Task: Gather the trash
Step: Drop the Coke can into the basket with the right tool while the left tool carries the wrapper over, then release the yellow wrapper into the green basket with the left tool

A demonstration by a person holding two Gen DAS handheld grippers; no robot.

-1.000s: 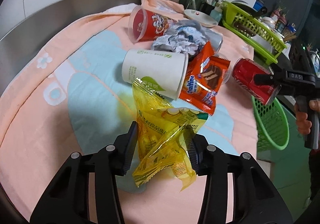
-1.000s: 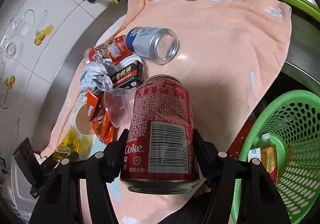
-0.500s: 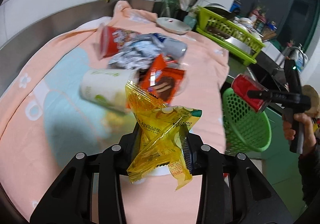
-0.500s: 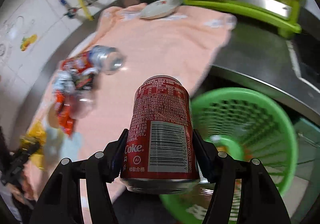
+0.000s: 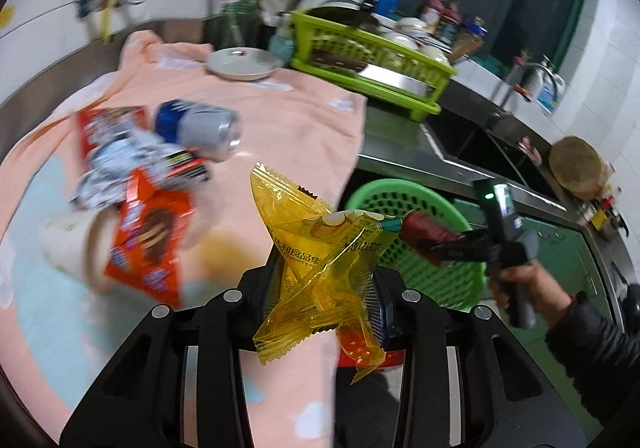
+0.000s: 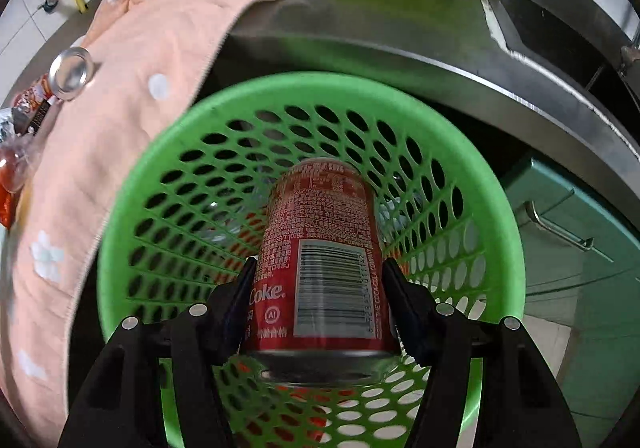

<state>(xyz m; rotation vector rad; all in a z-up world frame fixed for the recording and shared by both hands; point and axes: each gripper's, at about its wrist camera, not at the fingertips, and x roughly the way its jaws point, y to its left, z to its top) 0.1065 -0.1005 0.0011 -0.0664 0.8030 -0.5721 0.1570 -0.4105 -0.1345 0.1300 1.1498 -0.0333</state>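
Two grippers, each loaded: right gripper [image 6: 318, 280] clamps one red cylindrical aluminium cola can [image 6: 320, 252] over one green perforated plastic basket [image 6: 500, 216]. Left gripper [image 5: 324, 280] pinches one crumpled yellow plastic wrapper [image 5: 320, 252], basket at two o'clock; its jaws closed further within the past second.

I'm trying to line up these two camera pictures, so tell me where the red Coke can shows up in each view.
Left wrist view: the red Coke can is small at centre right, clamped in the right gripper over the green basket.
Right wrist view: the can fills the lower centre, between the gripper's fingers, above the basket's opening.
Shared landmark: the green basket beside the pink towel.
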